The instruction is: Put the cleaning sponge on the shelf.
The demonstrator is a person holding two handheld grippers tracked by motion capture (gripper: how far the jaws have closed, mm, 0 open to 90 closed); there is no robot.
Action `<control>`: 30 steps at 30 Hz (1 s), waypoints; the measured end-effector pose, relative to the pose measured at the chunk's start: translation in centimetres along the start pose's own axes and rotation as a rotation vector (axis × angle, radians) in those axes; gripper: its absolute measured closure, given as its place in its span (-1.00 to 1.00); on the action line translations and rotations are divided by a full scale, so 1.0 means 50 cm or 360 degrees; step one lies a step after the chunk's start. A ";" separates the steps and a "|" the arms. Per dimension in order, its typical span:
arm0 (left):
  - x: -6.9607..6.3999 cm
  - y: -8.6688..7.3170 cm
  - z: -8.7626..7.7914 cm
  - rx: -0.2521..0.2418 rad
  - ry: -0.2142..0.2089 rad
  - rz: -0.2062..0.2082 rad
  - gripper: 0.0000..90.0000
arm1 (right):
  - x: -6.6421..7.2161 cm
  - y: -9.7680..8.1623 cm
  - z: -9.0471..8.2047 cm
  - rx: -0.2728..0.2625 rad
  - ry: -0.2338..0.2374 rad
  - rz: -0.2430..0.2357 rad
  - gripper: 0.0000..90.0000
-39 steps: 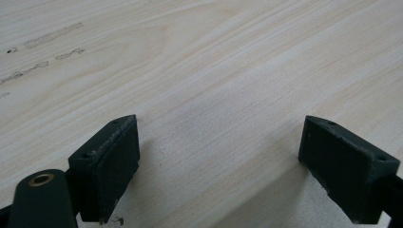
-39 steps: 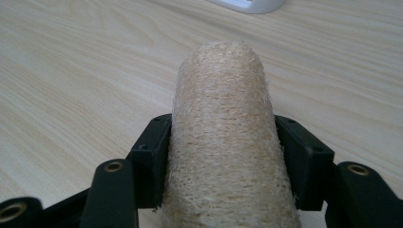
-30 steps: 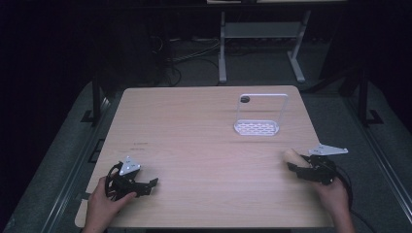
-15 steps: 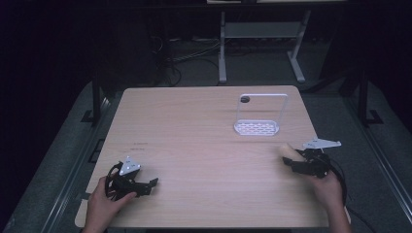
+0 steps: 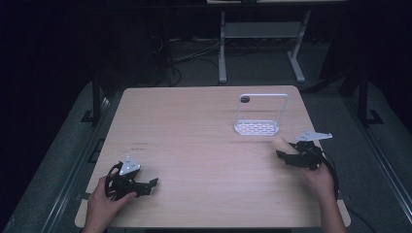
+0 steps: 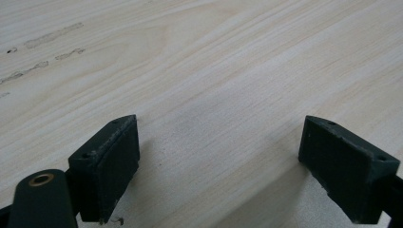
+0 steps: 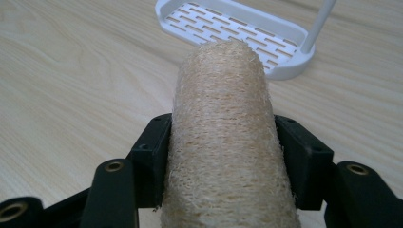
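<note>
Dark all round, the room leaves a pale wooden desk [image 5: 204, 145] as the one lit thing, its grain running lengthwise and a few faint smudges showing on the left half. Nearest me, at the front left corner, a hand rests on the desk with the left hand-held gripper [image 5: 145, 187] low over the wood, pointing toward the middle — in the left gripper view its two black jaws stand wide apart with nothing but bare grain between them. Over on the right side, a little farther in, the other hand carries the right hand-held gripper [image 5: 283, 154] with a grey three-cornered plate on top and a cable trailing back along the wrist. Its jaws are clamped on a loofah sponge [image 7: 228, 137] — a tan, fibrous cylinder gripped by its sides, its rounded end poking out past the pads toward the far side of the desk. Just beyond that end stands a white soap rack [image 5: 256, 127], a slotted oval tray with a tall wire loop rising from it; the sponge is near the tray but apart from it. Past the desk's far edge, on the dim floor, I make out cables and the legs of a light metal stand [image 5: 260, 43].
</note>
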State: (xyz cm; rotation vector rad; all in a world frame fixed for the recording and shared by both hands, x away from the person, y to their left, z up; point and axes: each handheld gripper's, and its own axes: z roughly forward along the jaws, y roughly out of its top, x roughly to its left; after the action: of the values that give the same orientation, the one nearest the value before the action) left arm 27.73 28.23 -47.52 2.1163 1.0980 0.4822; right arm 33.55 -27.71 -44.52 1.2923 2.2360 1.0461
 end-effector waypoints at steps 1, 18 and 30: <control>0.000 0.000 0.000 0.0000 -0.0001 0.0000 -0.71 | 0.000 0.003 0.002 -0.0004 0.0000 -0.0003 -0.07; 0.000 0.000 0.000 -0.0001 -0.0001 -0.0002 -0.71 | 0.006 0.055 0.034 -0.0022 0.0006 -0.0021 -0.07; 0.000 0.000 0.000 -0.0002 -0.0001 -0.0003 -0.71 | 0.006 0.096 0.063 -0.0035 0.0007 -0.0033 -0.07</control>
State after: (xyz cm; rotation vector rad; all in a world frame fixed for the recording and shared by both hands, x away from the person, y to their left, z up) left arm 27.73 28.22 -47.52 2.1138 1.0993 0.4814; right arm 38.15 -24.62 -43.05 1.2568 2.2300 1.0637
